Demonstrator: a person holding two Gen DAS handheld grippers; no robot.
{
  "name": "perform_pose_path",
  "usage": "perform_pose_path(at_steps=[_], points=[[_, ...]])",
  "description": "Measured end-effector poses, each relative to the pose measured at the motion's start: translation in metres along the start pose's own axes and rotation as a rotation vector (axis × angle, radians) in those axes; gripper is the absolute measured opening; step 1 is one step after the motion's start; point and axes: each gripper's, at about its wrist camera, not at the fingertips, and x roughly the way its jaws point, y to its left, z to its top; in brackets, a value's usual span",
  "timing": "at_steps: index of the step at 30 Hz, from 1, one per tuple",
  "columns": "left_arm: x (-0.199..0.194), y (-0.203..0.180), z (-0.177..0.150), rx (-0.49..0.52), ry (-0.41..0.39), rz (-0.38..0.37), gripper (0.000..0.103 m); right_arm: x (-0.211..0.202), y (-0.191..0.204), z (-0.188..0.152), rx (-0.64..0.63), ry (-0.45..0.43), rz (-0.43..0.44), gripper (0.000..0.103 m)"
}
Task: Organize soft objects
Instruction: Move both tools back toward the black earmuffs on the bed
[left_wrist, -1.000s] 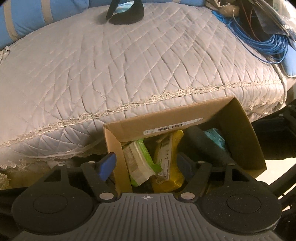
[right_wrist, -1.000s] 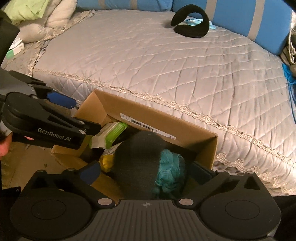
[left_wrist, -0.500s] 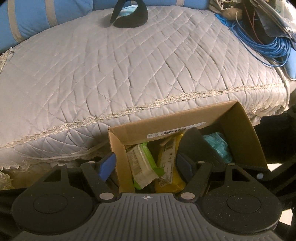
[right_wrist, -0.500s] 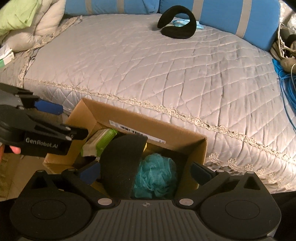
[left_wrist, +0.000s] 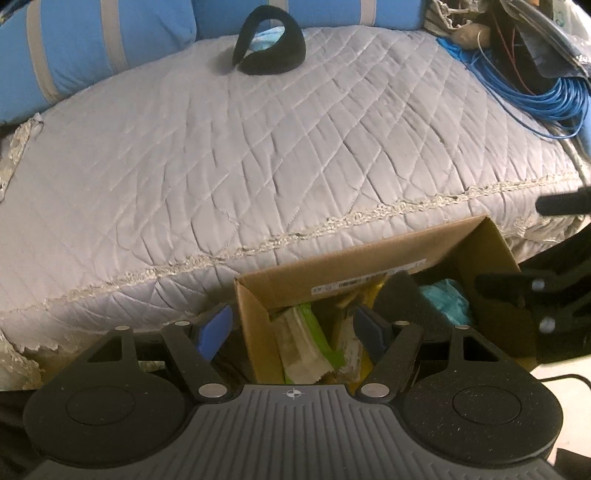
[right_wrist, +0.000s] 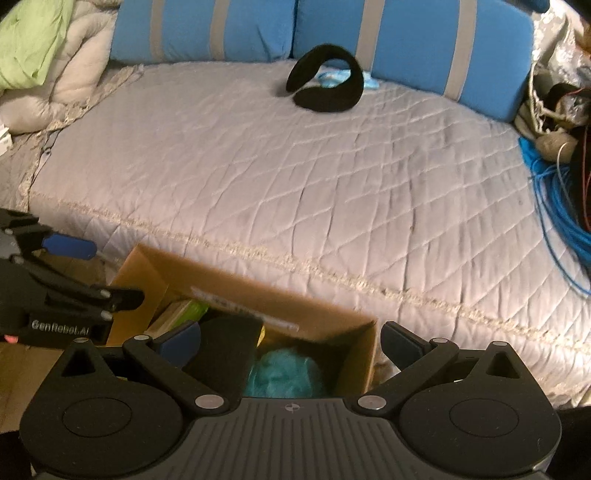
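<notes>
A grey quilted bed with a lace-trimmed edge fills both views, blue striped pillows along its far side and a coil of blue cable at its right. A black earmuff lies on the quilt near the pillows. Against the bed's near edge stands an open box holding a green pack, a dark pad and a teal pouf. The left gripper and right gripper both hover over the box, spread wide, holding nothing

The left tool hides the cardboard box's near end.
</notes>
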Motion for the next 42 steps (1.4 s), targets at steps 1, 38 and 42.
perform_pose_path(at_steps=[1, 38, 42], points=[[0.0, -0.001, 0.0, 0.002, -0.001, -0.001, 0.072, -0.001, -0.001, 0.002, -0.001, -0.013, -0.005, 0.103], [0.014, 0.024, 0.075, 0.044, -0.253, 0.101, 0.072, 0.034, -0.066, 0.077, 0.012, -0.239, -0.163, 0.103], [0.017, 0.03, 0.084, 0.038, -0.264, 0.106, 0.072, 0.039, -0.071, 0.083, 0.008, -0.246, -0.172, 0.103]])
